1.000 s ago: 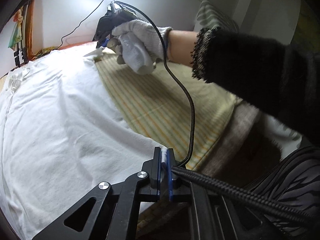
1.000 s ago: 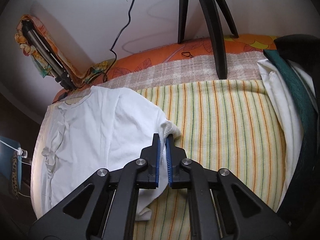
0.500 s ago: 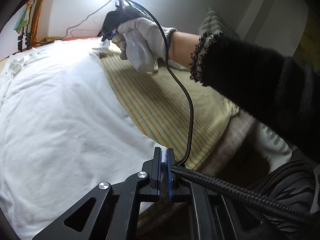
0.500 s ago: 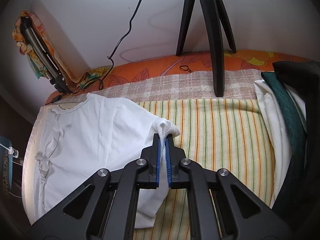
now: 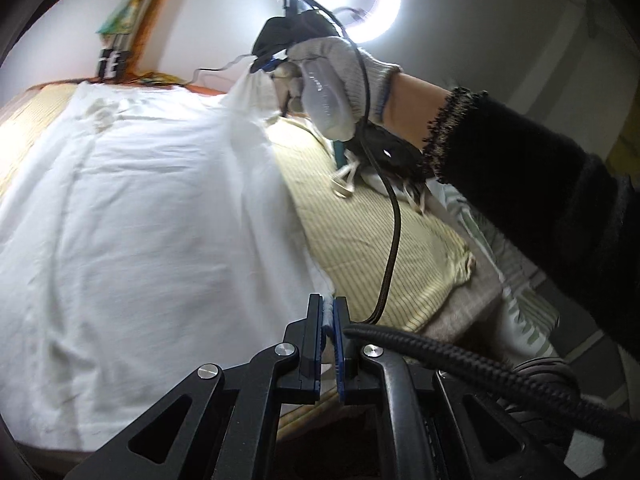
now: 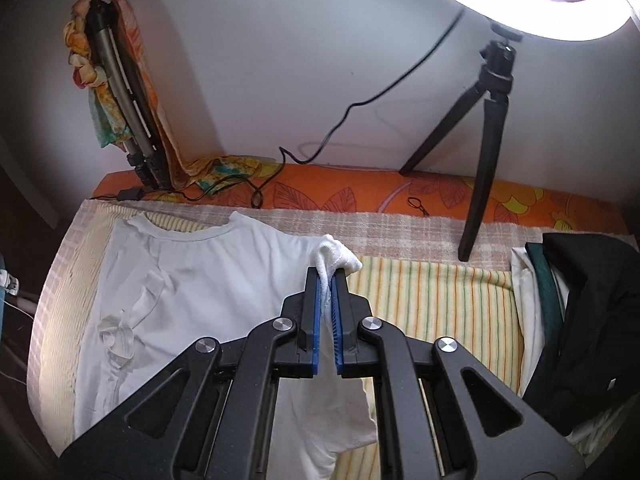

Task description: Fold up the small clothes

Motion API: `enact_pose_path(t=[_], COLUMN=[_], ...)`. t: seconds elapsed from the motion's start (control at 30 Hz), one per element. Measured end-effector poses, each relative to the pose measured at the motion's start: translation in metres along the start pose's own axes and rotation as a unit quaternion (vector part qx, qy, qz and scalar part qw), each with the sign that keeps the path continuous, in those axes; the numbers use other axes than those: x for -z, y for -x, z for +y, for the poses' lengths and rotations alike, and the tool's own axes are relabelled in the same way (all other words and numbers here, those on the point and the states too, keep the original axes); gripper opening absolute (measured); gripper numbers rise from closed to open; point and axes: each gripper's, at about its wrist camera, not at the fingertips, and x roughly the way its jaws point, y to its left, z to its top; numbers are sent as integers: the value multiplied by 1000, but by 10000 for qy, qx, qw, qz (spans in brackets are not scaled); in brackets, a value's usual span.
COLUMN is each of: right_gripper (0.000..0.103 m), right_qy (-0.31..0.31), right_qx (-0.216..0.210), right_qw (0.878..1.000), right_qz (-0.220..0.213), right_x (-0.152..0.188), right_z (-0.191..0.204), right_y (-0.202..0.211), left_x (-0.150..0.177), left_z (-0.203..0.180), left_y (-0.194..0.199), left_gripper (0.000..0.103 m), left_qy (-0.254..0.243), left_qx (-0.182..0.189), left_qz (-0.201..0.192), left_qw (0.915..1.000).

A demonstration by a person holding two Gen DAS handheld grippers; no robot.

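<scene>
**Both grippers lifting the shirt's right edge**

Your left gripper [image 5: 328,316] is clamped on the hem corner of the white shirt [image 5: 152,208], which lies on the striped cloth [image 6: 432,300]. Your gloved right hand [image 5: 332,80] is raised, its right gripper [image 6: 327,280] pinching the sleeve, higher off the cloth than a second ago

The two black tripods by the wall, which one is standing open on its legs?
The small black tripod on the right, under the ring light, stands with legs spread. The other tripod, at left, leans folded against the wall, draped in a floral cloth.
</scene>
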Motion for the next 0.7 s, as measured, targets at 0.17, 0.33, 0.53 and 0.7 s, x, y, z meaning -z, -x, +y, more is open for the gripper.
enact_pose_path(t=[0.17, 0.33, 0.53, 0.7], right_gripper=[6, 6, 6, 14], right_qy=[401, 706, 1007, 899], right_qx=[150, 164, 133, -602], right_qw=[9990, 9970, 9933, 9904], right_qz=[93, 288, 544, 860], right_x=[-10, -10, 2, 10], right_z=[54, 106, 159, 173], right_y=[-3, -24, -62, -75], left_x=[5, 14, 24, 28], left_z=[27, 62, 86, 91], left_y=[26, 47, 48, 53], left_gripper=[2, 2, 2, 21], left_qy=[438, 900, 1187, 1176], left_qx=[-123, -276, -469, -583], left_qz=[-177, -259, -116, -40], left_qw=[9988, 9952, 9918, 9913])
